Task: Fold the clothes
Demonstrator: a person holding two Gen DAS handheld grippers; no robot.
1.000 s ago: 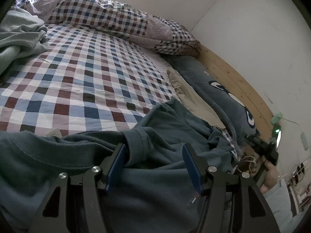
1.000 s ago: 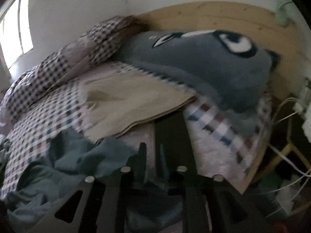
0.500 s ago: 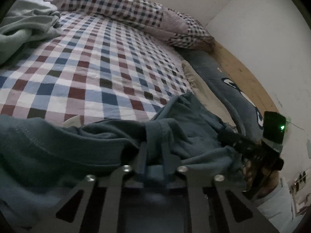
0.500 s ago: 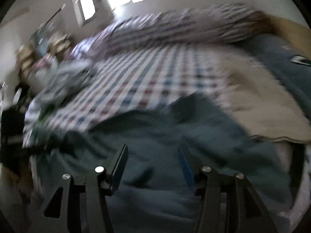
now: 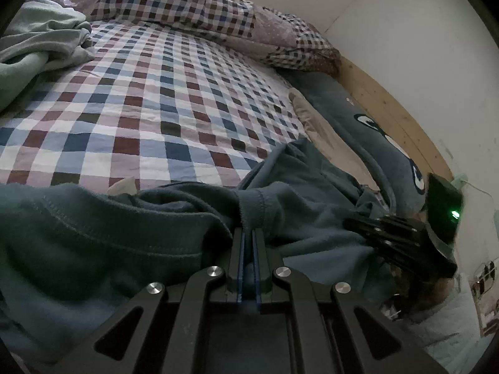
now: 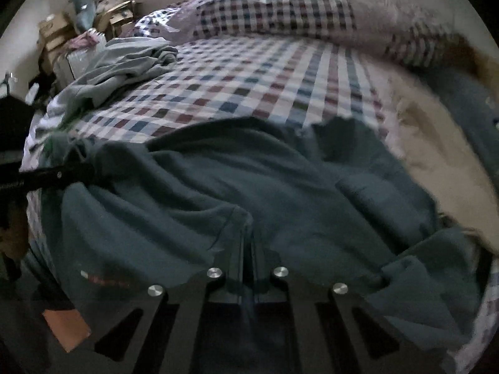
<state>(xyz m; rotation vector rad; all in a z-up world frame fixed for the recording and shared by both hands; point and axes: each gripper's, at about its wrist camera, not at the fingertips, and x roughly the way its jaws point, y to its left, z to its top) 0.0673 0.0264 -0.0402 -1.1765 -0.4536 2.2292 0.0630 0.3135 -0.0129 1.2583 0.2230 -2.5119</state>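
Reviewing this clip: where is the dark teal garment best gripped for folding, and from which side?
Grip the dark teal garment at its stitched hem edges, coming in low from the near side of the bed. The hem is thick, bunched and raised off the sheet, so closed pads can pinch it. The left gripper and right gripper are each shut on such a fold, apart from one another.

Near edge of bed [image 5: 149, 118]: sweatshirt [image 5: 103, 237], both claws at its hem.
Far left: crumpled garment [image 5: 40, 43].
Behind: rolled duvet [image 5: 193, 9].
Right: folded cloth [image 6: 436, 162], pillow [image 5: 368, 143] beyond it.
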